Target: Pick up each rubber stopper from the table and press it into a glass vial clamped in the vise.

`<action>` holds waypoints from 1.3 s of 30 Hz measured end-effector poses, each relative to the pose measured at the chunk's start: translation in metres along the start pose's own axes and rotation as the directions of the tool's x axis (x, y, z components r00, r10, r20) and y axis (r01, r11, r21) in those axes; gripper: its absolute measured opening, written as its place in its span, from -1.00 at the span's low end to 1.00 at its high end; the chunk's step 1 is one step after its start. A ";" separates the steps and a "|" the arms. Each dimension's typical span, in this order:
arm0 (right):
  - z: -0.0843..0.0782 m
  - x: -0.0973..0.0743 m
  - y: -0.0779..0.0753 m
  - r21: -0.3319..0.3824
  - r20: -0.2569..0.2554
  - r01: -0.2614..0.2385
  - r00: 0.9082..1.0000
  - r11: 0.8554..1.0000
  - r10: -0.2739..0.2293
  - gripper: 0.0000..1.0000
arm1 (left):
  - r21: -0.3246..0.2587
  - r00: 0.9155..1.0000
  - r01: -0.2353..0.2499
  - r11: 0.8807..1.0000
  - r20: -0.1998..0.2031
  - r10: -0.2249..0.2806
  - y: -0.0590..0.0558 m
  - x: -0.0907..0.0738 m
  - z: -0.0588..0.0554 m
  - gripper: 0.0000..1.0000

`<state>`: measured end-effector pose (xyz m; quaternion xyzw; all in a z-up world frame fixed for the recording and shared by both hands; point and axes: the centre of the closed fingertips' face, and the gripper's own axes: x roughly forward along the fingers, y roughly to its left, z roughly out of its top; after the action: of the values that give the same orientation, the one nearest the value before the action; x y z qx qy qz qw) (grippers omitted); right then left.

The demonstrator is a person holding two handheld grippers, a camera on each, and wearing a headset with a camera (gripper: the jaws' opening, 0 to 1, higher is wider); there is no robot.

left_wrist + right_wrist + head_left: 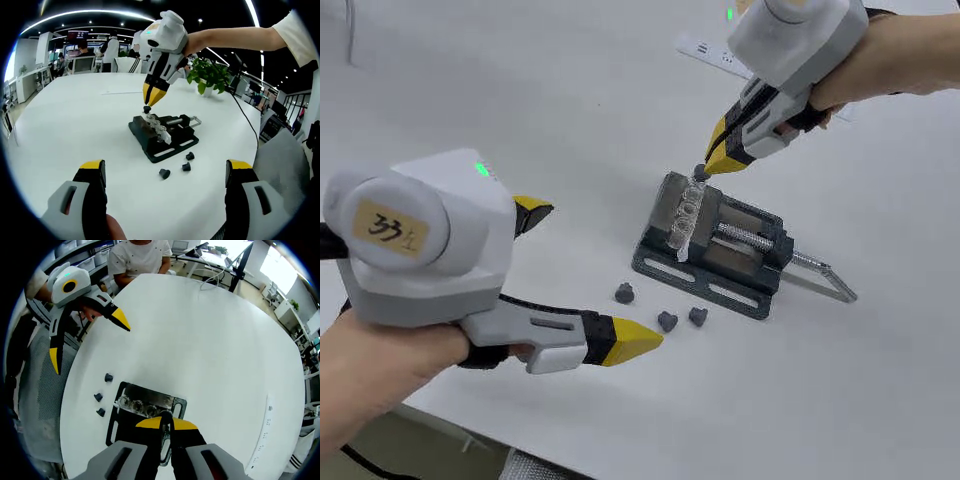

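A dark vise (745,262) clamps a row of glass vials (688,215) on the white table. My right gripper (712,166) is shut on a dark rubber stopper (700,173), held just above the far end vial. The right gripper view has its yellow tips (167,423) closed over the vials (134,404). In front of the vise lie three loose stoppers (624,293) (667,321) (698,316). My left gripper (588,275) hovers open and empty, left of them. From the left gripper view, the right gripper (151,96) holds the stopper (147,108) over the vise (162,137).
A white power strip (705,48) lies at the table's far side. The vise's handle (825,275) sticks out to the right. The table's near edge (500,435) runs under my left hand. A seated person (140,255) is across the table, and a potted plant (207,75) stands beyond it.
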<state>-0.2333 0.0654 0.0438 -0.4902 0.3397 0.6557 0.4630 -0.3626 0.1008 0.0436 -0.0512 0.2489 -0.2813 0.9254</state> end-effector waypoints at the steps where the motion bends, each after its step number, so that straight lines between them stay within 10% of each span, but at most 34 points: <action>1: 0.000 0.001 0.000 0.002 0.001 -0.004 1.000 1.000 0.004 -0.99 | -0.001 1.000 0.001 1.000 -0.001 -0.001 0.000 0.001 -0.001 0.98; 39: -0.006 0.009 -0.010 -0.032 -0.056 -0.023 0.998 0.999 0.021 -1.00 | -0.050 1.000 0.021 0.999 0.005 -0.021 -0.002 0.015 -0.005 0.98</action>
<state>-0.2230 0.0664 0.0334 -0.5121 0.3471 0.6523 0.4379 -0.3556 0.0910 0.0340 -0.0779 0.2531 -0.2846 0.9214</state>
